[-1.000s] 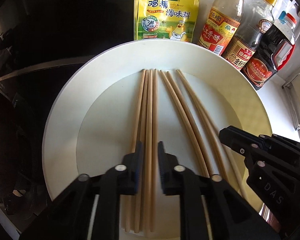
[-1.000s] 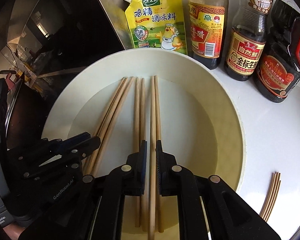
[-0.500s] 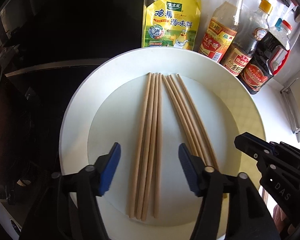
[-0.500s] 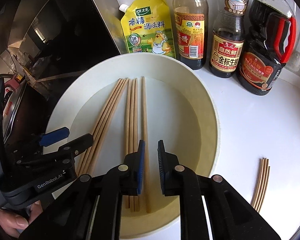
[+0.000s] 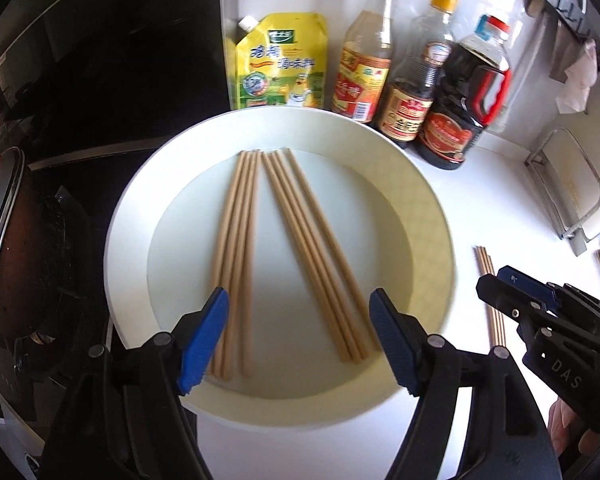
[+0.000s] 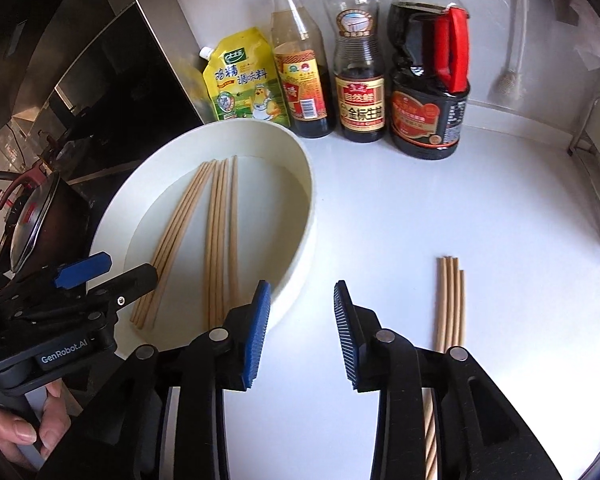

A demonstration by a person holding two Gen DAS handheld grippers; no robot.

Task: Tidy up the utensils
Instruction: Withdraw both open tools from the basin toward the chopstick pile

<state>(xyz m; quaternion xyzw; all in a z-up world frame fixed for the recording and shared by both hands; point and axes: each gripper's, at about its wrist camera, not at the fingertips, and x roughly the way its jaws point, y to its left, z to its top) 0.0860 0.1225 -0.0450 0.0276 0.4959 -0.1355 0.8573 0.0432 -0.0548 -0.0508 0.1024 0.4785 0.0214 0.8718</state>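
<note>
Two groups of wooden chopsticks lie in a wide white plate point(image 5: 432, 216): a left bundle point(image 5: 236, 248) and a right bundle point(image 5: 316, 256). Above the plate's near part hangs my left gripper point(image 5: 298, 294), its jaws wide and still opening, with nothing pressed between the pads. My right gripper point(image 6: 302, 286) hovers over the plate's right rim point(image 6: 304, 184) and the white counter, jaws opening and nothing between them. Several loose chopsticks point(image 6: 450, 300) lie on the counter to its right. Each gripper shows in the other's view: the right gripper point(image 5: 500, 280) and the left gripper point(image 6: 116, 270).
A yellow seasoning pouch point(image 5: 278, 64) and three sauce bottles, the nearest dark with a red handle point(image 6: 428, 80), stand behind the plate. A dark stove with a pot point(image 6: 32, 224) lies left. A metal rack point(image 5: 572, 200) sits at the right. A hand point(image 6: 16, 432) holds the left gripper.
Both grippers let go of the chopsticks they pinched in the plate, opened, and drew back and up. The right gripper also shifted right, off the plate towards the counter.
</note>
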